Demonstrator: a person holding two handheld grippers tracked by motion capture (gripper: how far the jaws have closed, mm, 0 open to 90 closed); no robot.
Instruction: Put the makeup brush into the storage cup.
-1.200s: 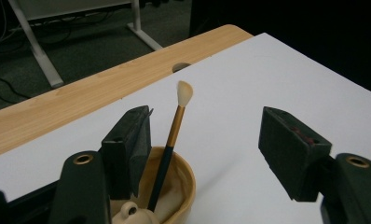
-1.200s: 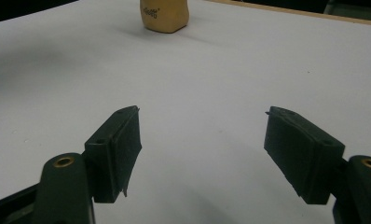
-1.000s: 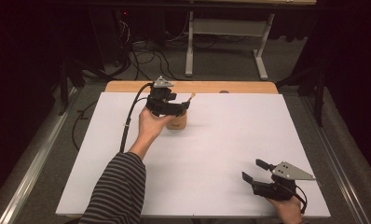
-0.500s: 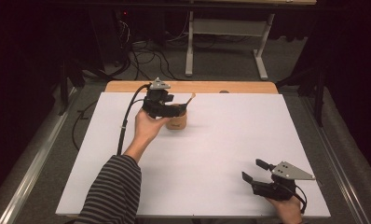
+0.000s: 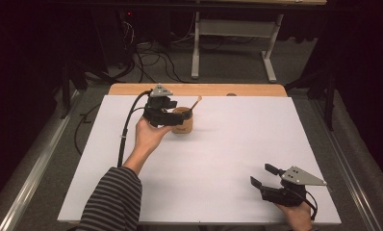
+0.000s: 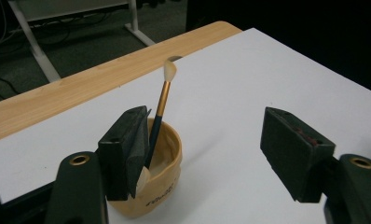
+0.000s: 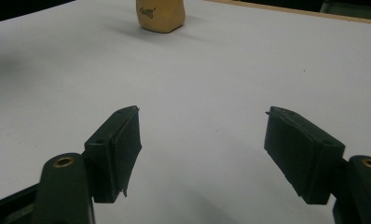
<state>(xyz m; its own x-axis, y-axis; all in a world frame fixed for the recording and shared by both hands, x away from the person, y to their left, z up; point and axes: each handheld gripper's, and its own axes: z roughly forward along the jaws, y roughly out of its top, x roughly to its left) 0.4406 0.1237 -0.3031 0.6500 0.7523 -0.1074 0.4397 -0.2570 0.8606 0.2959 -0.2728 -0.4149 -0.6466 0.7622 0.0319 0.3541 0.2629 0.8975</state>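
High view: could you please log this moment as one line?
left claw: open beside tan cup | brush: in cup | right claw: open, idle

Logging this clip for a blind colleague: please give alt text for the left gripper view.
The left gripper hangs open over a tan cup on a white table. A brush stands in the cup, leaning on its rim, bristles up, beside one jaw. The table's wooden edge runs behind.

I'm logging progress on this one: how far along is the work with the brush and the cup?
Done: the brush stands tilted in the tan cup. In hand: the left gripper hovers beside the cup, jaws open, gripping nothing. The right gripper waits open over the near table. Left: probably gripping the brush or the cup.
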